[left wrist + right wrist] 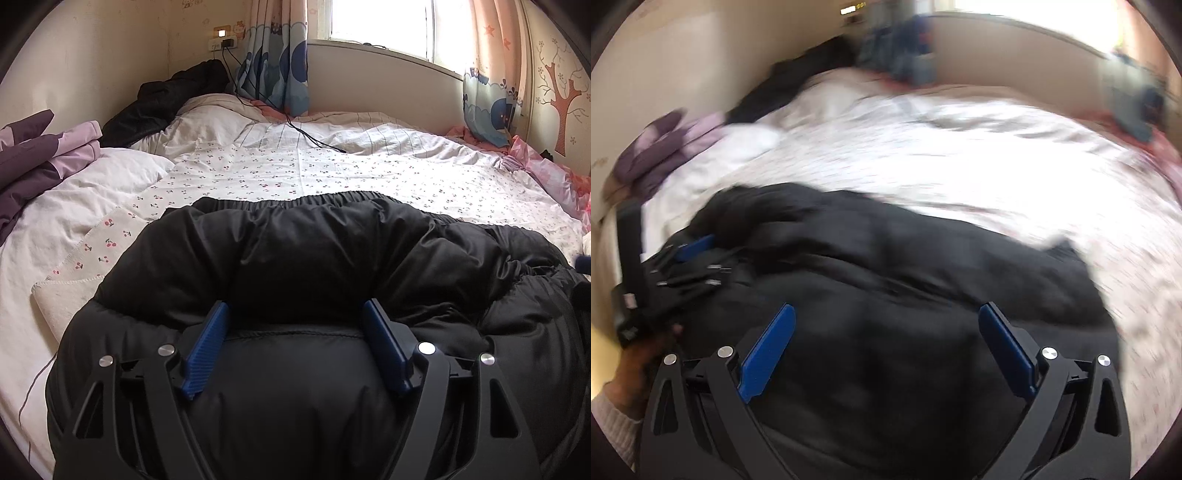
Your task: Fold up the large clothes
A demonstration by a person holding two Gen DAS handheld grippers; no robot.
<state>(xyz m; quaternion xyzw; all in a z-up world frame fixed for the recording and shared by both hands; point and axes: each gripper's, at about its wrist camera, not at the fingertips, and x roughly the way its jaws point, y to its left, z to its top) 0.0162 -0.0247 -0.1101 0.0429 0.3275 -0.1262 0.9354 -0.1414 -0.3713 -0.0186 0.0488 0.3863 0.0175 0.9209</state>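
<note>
A wide bed with a white cherry-print sheet fills the room below a bright window. The black padded jacket, the largest garment, lies across the near edge of the bed, its elastic hem toward the window. Far left of the jacket sits a purple and lilac garment; beyond it, a second black garment is heaped in the corner by a wall socket. No lettering is readable anywhere. The left gripper rests on the jacket with blue pads spread wide, gripping nothing. The right gripper hangs over the jacket, equally wide and empty; its view is blurred.
</note>
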